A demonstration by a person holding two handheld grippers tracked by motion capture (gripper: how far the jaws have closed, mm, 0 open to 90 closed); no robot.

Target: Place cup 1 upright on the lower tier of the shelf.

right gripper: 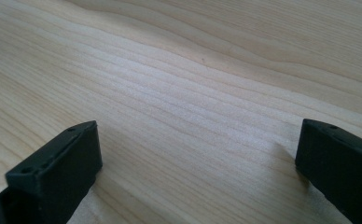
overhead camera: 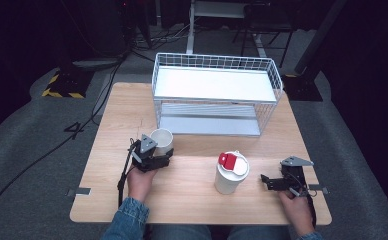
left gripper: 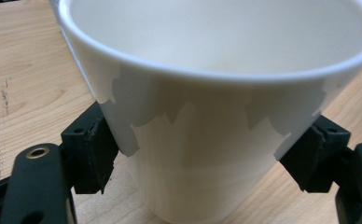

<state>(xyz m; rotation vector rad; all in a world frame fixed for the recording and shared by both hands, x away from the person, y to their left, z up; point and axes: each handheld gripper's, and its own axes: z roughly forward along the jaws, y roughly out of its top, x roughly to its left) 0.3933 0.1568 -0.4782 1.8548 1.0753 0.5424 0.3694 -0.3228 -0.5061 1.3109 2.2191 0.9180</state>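
The high view looks down over the table (overhead camera: 192, 195); both gripper views sit close above its wood.

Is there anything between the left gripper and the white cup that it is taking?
No. The left gripper is shut on the white cup: both pads press directly on its lower wall, with nothing visible in between. The cup stands upright on the table.

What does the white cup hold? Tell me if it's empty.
Empty: the white cup shows a bare inside, clamped in the left claw.
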